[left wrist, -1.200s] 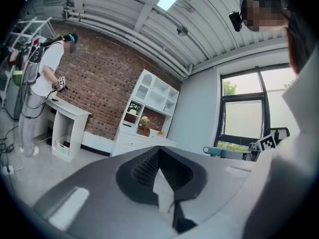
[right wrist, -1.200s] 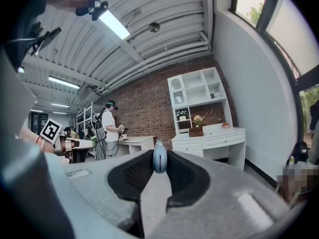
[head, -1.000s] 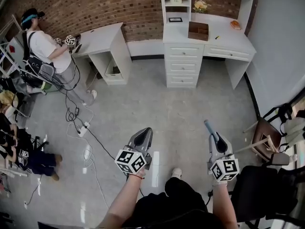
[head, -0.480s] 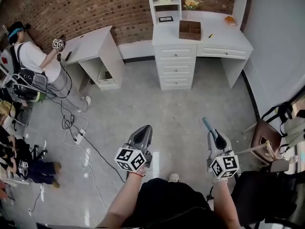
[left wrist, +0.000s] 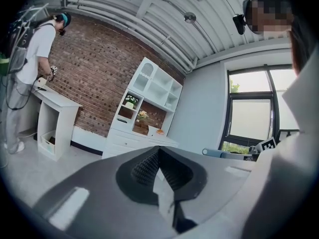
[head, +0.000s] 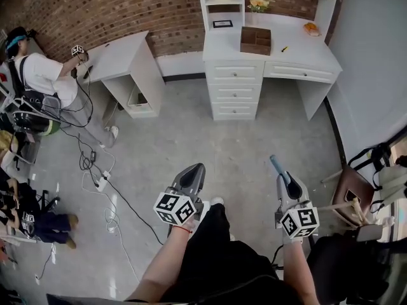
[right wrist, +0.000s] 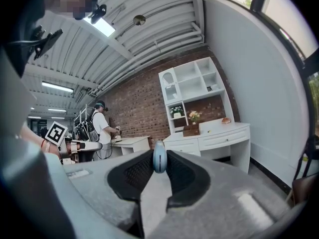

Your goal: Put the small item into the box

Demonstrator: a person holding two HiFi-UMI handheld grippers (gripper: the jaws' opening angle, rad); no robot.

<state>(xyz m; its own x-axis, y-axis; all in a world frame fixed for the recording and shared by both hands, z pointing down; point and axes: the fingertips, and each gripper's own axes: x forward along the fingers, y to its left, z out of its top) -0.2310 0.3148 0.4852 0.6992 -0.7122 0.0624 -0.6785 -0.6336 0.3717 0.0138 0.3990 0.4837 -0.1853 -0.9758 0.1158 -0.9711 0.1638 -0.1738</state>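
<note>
The brown wooden box (head: 255, 40) stands on the white desk (head: 299, 54) by the brick wall, far ahead of me across the floor. My right gripper (head: 285, 179) is shut on a small light-blue item (head: 276, 166) whose end sticks out past the jaws. In the right gripper view the blue item (right wrist: 159, 157) stands upright between the shut jaws of the right gripper (right wrist: 159, 167), with the box (right wrist: 190, 131) small in the distance. My left gripper (head: 195, 168) is shut and holds nothing; the left gripper view shows the left gripper (left wrist: 158, 152) with its pads pressed together.
On the desk near the box lie a small yellow thing (head: 284, 48) and an orange item (head: 311, 28). A person (head: 35, 75) works at a white side table (head: 124, 53) on the left. Cables (head: 102, 173) run over the floor at left. A chair (head: 353, 192) stands at right.
The view has shifted as I walk: my dark-trousered leg has swung forward between the grippers. Both grippers keep the same pose, the right one still holding the blue item.
</note>
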